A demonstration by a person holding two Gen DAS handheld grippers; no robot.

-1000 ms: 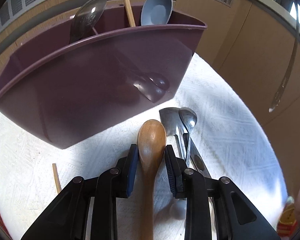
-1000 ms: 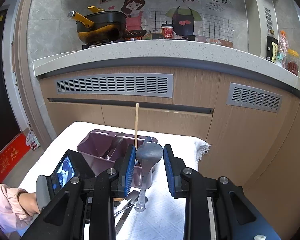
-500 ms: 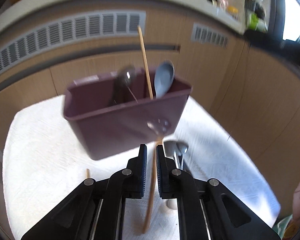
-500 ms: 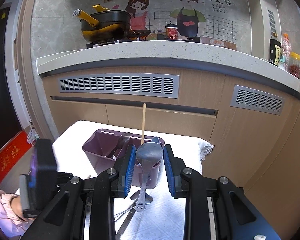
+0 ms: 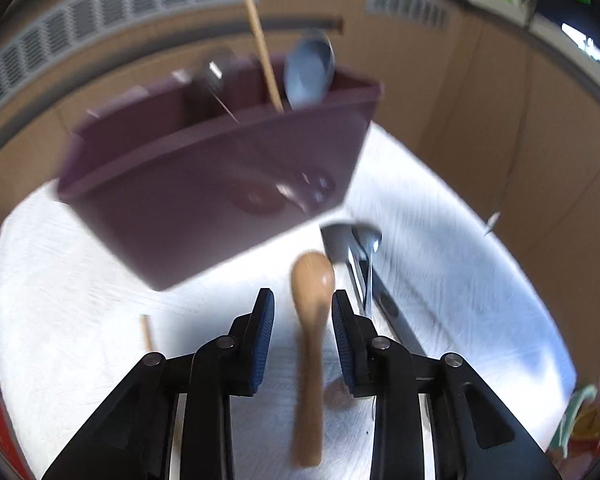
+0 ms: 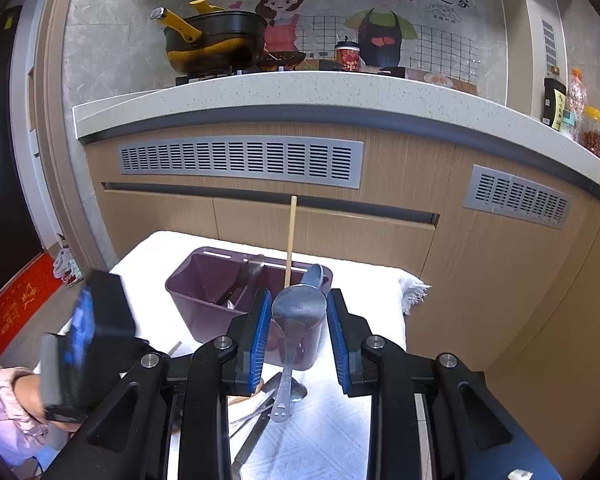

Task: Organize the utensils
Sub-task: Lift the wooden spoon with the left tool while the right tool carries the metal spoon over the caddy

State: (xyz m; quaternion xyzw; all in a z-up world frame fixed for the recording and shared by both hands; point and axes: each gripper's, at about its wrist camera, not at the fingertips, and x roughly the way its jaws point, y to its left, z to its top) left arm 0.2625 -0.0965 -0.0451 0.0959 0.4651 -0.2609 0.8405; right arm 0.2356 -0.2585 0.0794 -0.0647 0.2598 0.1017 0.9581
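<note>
A purple utensil holder stands on a white cloth; it holds a chopstick, a grey spoon and a dark utensil. My left gripper is open, its jaws on either side of a wooden spoon lying on the cloth. Metal spoons and a knife lie just right of it. My right gripper is shut on a metal spoon, held bowl up above the cloth, in front of the holder.
A loose chopstick lies on the cloth at the left. Wooden cabinet fronts with vents stand behind the table under a stone counter with a pot. The left gripper's body shows at lower left in the right wrist view.
My left gripper was shut half a second ago and has opened; the wooden spoon lies on the cloth between its jaws again. The right gripper has held still with its spoon.
</note>
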